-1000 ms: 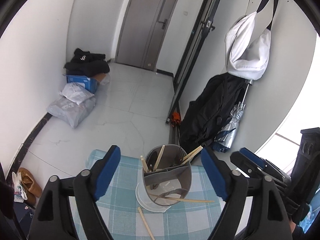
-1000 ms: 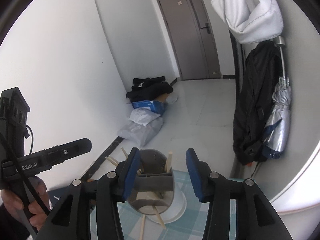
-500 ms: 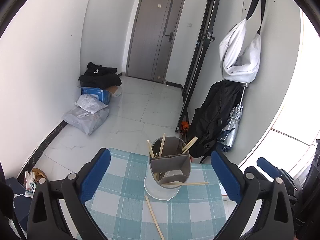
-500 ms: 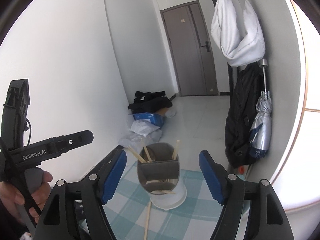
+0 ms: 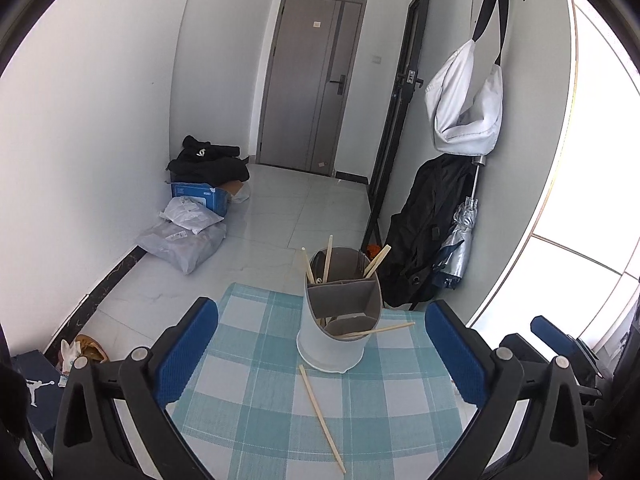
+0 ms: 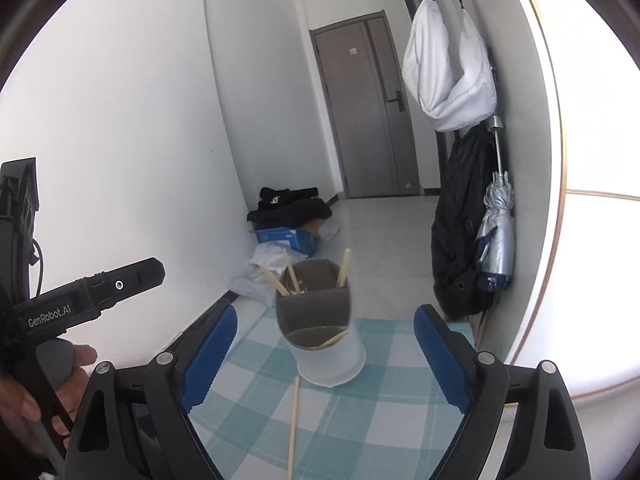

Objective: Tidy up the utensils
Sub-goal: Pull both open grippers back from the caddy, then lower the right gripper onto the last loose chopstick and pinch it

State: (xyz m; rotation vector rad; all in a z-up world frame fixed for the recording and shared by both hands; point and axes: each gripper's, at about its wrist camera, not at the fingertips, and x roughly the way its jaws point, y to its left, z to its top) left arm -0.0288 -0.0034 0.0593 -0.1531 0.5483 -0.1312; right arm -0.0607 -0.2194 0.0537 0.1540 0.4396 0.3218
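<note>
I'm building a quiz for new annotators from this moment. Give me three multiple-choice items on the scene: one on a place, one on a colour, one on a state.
1. Where does the loose wooden chopstick lie?
A. on the checked tablecloth in front of the holder
B. on the floor
C. in the left tool

2. What colour are the pads on the left tool?
A. red
B. blue
C. green

3. How is the right tool?
A. shut on a chopstick
B. shut on the holder
C. open, holding nothing

Answers: 1 A, the stick rests flat on the teal-and-white checked tablecloth, just short of the white-and-grey divided utensil holder. 2 B, both pads show blue. 3 C, its fingers stand wide apart with only cloth and holder seen between them.
</note>
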